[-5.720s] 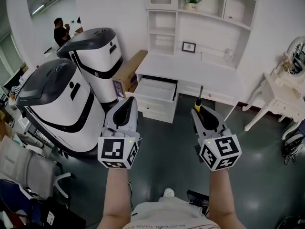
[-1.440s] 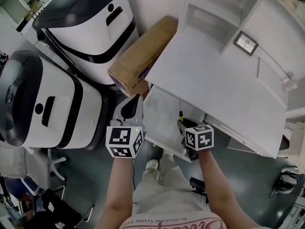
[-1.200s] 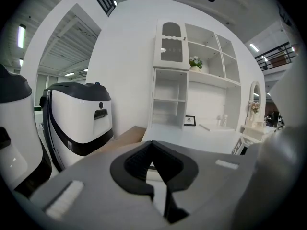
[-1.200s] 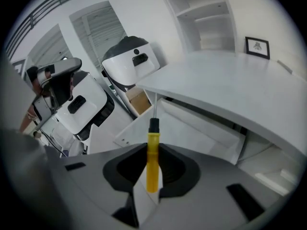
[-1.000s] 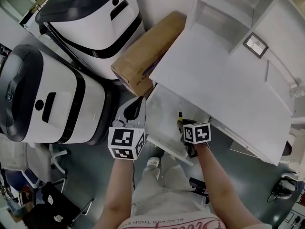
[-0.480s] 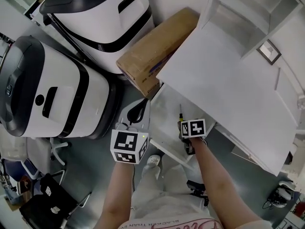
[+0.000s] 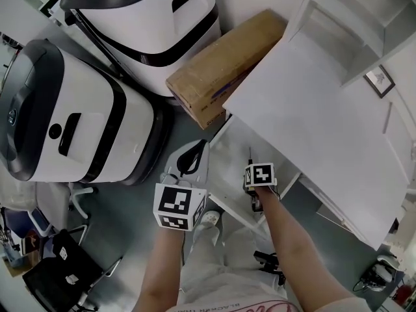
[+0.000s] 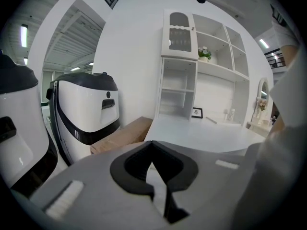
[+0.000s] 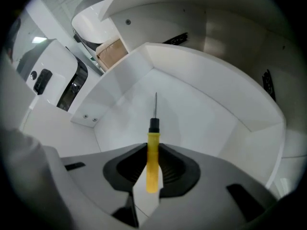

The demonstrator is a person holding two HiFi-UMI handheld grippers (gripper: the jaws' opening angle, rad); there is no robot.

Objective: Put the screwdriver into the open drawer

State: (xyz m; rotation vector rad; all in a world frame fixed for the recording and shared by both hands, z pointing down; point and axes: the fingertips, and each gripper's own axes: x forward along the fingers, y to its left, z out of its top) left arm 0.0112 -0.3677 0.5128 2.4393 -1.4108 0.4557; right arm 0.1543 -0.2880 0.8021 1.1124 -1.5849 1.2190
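Observation:
A screwdriver with a yellow handle, black collar and thin metal shaft sits between the pads of my right gripper, which is shut on the handle. It points steeply down, with the shaft tip over the bare white floor of the open drawer. In the head view the right gripper hangs inside the drawer, and the shaft of the screwdriver pokes out beyond it. My left gripper hovers at the drawer's left front corner, shut and holding nothing. The left gripper looks toward the desk.
The drawer belongs to a white desk with shelves and a small picture frame. A cardboard box leans at the desk's left end. Two big white-and-black machines stand left of it. A black chair is at lower left.
My right gripper has sunk into the drawer with the screwdriver and tipped more steeply downward. The left gripper has dropped slightly beside the drawer.

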